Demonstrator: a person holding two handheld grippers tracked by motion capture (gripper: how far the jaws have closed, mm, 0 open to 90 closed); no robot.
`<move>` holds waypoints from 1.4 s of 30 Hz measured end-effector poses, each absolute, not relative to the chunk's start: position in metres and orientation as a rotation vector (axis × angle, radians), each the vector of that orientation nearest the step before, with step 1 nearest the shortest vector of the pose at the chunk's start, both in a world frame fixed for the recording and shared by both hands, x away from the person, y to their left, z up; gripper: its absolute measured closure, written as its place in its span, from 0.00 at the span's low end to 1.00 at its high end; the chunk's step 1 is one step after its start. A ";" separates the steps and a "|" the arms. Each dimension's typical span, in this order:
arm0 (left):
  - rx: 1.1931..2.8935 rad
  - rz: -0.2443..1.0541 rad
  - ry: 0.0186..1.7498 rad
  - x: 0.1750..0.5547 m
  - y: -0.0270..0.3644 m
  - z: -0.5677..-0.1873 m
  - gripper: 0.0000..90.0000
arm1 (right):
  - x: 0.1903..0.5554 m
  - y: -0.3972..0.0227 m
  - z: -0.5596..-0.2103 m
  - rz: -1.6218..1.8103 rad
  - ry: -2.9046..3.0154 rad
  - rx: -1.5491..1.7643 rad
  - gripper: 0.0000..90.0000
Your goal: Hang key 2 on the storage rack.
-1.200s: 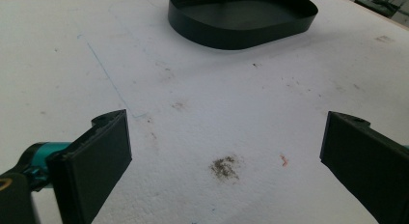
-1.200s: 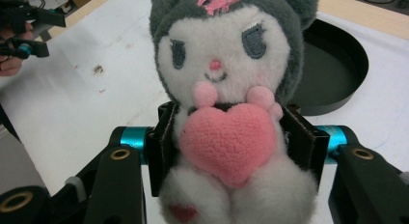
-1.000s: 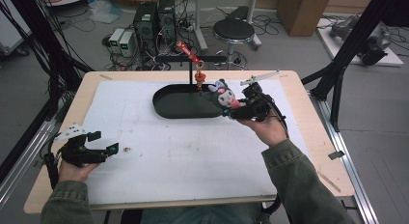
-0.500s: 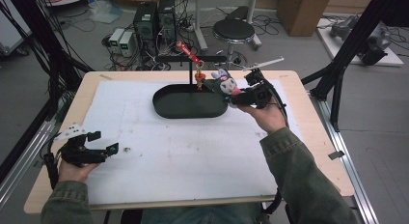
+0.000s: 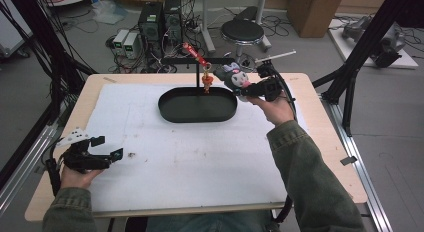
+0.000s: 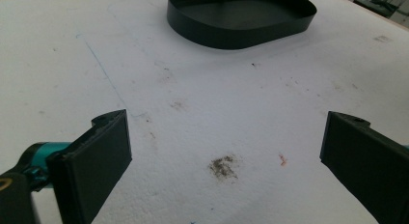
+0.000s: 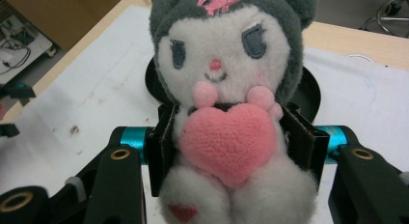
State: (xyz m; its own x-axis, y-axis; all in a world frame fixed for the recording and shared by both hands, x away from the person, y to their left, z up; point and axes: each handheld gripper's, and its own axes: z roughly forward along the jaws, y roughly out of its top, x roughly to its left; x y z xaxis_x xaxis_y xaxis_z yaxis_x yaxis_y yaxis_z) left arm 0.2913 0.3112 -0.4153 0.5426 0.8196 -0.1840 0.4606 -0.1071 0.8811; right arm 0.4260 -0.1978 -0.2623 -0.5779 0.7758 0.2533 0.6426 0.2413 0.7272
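Note:
My right gripper (image 5: 246,89) is shut on a grey-and-white plush toy (image 5: 234,77) and holds it in the air over the right end of the black oval tray (image 5: 197,112). In the right gripper view the plush toy (image 7: 226,108) hugs a pink heart, and both jaws squeeze its body at the heart. Just left of it, a small orange charm (image 5: 206,81) hangs on a red strap (image 5: 193,53) from a black stand. My left gripper (image 5: 105,148) rests open near the table's front left corner, nothing between its jaws, which stand wide apart over the white mat (image 6: 217,113).
The black tray (image 6: 241,21) lies ahead of the left gripper, past stained white mat. Behind the table stand computer boxes (image 5: 160,19), a round stool (image 5: 242,31) and cables. Black frame posts (image 5: 360,52) rise at both table sides.
My right gripper has carried the plush toy up and back, from the tray's right edge toward the hanging charm and stand. The left gripper has stayed put.

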 end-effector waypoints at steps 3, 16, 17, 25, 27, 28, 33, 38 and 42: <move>1.754 0.432 1.072 0.292 0.312 -0.415 0.05 | 0.432 -0.198 -0.262 1.256 2.331 1.366 0.51; 1.749 0.432 1.069 0.292 0.312 -0.415 0.05 | 0.453 -0.198 -0.261 1.245 2.280 1.412 0.51; 1.745 0.430 1.070 0.292 0.312 -0.415 0.05 | 0.455 -0.198 -0.262 1.246 2.273 1.416 0.51; 1.750 0.428 1.072 0.292 0.312 -0.416 0.05 | 0.466 -0.197 -0.264 1.258 2.243 1.447 0.51; 1.754 0.424 1.071 0.292 0.312 -0.416 0.05 | 0.469 -0.197 -0.264 1.269 2.235 1.445 0.51; 1.755 0.423 1.070 0.292 0.311 -0.416 0.05 | 0.471 -0.196 -0.263 1.266 2.240 1.451 0.51; 1.753 0.422 1.069 0.292 0.311 -0.416 0.05 | 0.477 -0.193 -0.260 1.240 2.238 1.451 0.51; 1.752 0.420 1.070 0.292 0.311 -0.416 0.05 | 0.486 -0.191 -0.259 1.241 2.226 1.482 0.51; 1.762 0.417 1.066 0.293 0.310 -0.416 0.05 | 0.495 -0.193 -0.263 1.235 2.205 1.517 0.51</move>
